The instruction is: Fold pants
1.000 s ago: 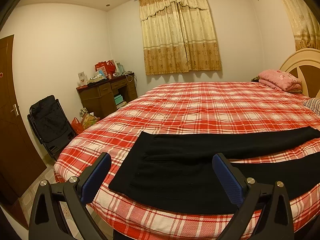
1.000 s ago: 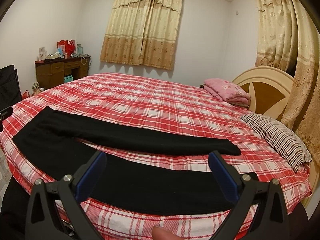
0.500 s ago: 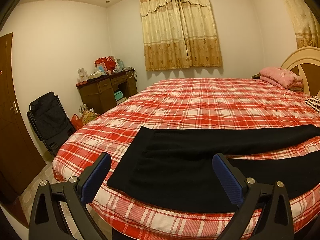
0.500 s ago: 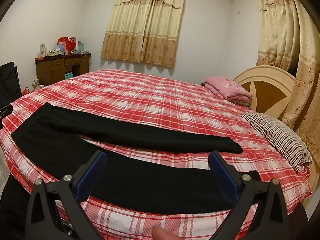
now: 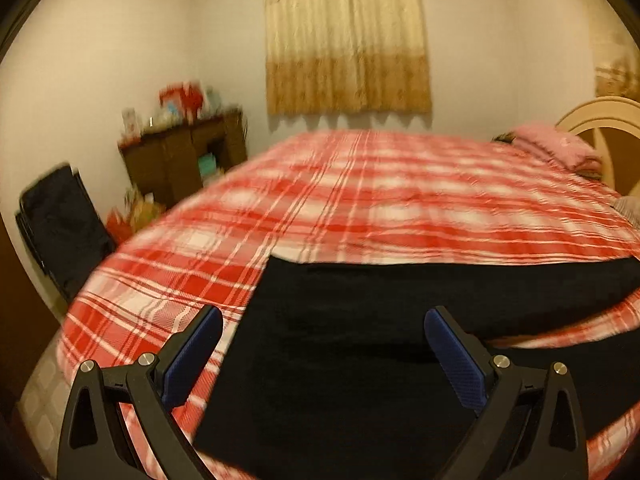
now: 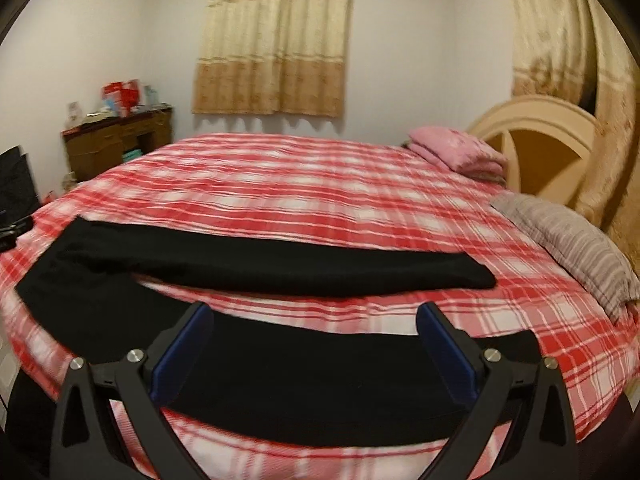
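Leftmost in the left wrist view, a black folding chair (image 5: 60, 228) leans at the wall, and just right of it a dark wooden desk (image 5: 180, 156) carries red bags and small clutter, all blurred. Right of these a bed (image 5: 360, 200) with a red and white plaid cover fills the middle, under a gold curtain (image 5: 348, 36) on the far wall. On the near edge of the bed lie the black pants (image 5: 360, 360), flat, their waist end toward the left and their legs running off to the right. The left gripper (image 5: 323, 330) hangs over the waist end with its jaws spread wide and nothing between them; its left blue pad sits above the plaid cover and its right pad above the black cloth. Farther right, a folded pink blanket (image 5: 556, 148) rests by the cream headboard (image 5: 600, 120). From the right wrist view, the pants (image 6: 280, 268) show both legs: the far leg lies straight across the cover, the near leg along the bed's edge, with a strip of plaid between them. The right gripper (image 6: 313, 326) hovers over the near leg, jaws likewise wide apart and holding nothing. At far right a striped pillow (image 6: 572, 240) lies near the headboard.
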Demonstrator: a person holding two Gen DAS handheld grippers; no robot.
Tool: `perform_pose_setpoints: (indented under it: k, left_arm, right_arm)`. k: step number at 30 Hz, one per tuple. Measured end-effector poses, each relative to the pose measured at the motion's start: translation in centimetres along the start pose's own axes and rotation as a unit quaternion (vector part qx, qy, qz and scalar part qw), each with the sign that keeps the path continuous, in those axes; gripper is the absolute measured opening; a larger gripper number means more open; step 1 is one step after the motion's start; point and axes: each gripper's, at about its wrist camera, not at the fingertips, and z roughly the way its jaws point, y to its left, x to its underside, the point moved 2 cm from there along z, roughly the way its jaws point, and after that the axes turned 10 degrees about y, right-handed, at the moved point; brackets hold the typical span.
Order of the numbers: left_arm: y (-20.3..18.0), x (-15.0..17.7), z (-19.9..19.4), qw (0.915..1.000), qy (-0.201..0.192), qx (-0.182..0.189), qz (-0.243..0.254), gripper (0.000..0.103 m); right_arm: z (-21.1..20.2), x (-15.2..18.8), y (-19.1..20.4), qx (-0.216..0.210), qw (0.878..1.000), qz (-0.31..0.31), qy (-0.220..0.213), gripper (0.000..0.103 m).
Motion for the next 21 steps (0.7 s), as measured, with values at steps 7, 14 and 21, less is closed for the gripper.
perform_pose_setpoints:
  k: [7,14,21]
  left_arm:
    - [2.9,-4.2,9.0,0.9963,0.085,-0.007,0.014,0.102]
    - [3.0,-6.3,16.0,0.9896,0.138,-0.016,0.038,0.079]
    - [4.4,-6.6,19.3,0.9854,0.169,0.015,0.018,0.032]
  right_arm:
    - [3.1,-0.8,-5.4,0.034,0.998,0.026,0.035,0.095]
    - [7.6,-1.2,-9.3,0.019,0.994,0.057,0.093,0.082]
    - [9.3,-2.0,-11.3,0.001,0.991,0.076,0.106,0.081]
